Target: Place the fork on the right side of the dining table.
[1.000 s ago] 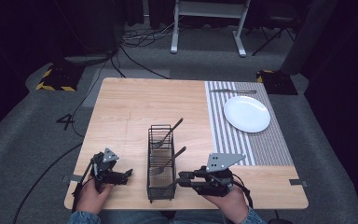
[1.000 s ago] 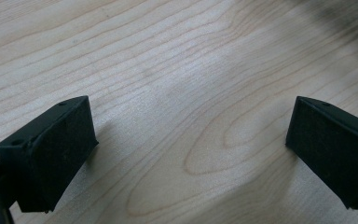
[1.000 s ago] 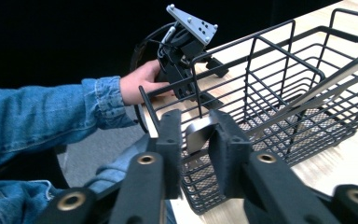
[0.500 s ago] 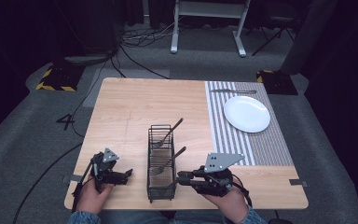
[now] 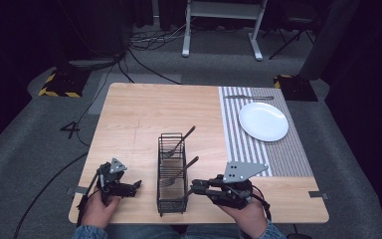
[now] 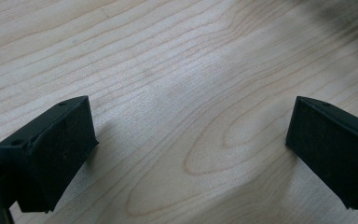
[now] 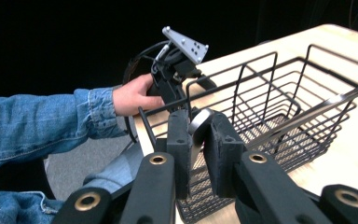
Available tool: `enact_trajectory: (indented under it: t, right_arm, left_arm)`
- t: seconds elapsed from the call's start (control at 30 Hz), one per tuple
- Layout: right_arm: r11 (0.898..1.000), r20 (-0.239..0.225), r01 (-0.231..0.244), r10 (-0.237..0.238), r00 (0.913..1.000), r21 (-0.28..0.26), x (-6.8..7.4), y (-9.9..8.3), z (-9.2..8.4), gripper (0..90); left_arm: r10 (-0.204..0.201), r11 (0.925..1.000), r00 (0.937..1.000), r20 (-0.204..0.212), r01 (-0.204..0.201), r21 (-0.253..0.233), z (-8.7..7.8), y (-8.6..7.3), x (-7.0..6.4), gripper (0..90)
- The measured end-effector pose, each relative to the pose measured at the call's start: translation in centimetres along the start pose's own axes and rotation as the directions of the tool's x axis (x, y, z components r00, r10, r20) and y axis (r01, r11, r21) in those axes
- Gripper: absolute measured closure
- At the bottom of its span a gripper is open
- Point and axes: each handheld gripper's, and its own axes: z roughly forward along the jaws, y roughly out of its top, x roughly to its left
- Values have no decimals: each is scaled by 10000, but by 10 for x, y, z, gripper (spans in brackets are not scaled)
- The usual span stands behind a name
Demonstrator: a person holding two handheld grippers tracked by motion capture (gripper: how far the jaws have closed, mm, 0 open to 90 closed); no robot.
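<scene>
A black wire basket [image 5: 172, 199] stands upright near the table's front edge, and I also see the basket [image 7: 279, 88] close up in the right gripper view. Two forks [image 5: 179, 143] lean inside it, handles pointing up to the right. My right gripper [image 7: 198, 140] is shut on the rounded silver end of a utensil handle [image 7: 198, 122] at the basket's near rim. From above, the right gripper [image 5: 191, 188] sits against the basket's right side. My left gripper [image 5: 136, 184] rests left of the basket, and the left gripper [image 6: 191, 140] is open over bare wood.
A white plate [image 5: 262, 121] lies on a striped placemat [image 5: 283, 154] at the right of the wooden table [image 5: 139, 119], with a knife [image 5: 248, 97] at the mat's far edge. A long utensil handle [image 7: 307, 114] crosses the basket. A person's denim sleeve [image 7: 37, 126] comes in from the left.
</scene>
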Motion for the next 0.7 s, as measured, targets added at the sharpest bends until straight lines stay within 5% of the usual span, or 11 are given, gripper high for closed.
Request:
enact_trajectory:
  t: [0.7]
  right_arm:
    - [9918,271,355,-324,9991,-1229,2,28,-35,866]
  left_arm:
    - [29,10000,10000,-2,-29,22,0,0,0,15]
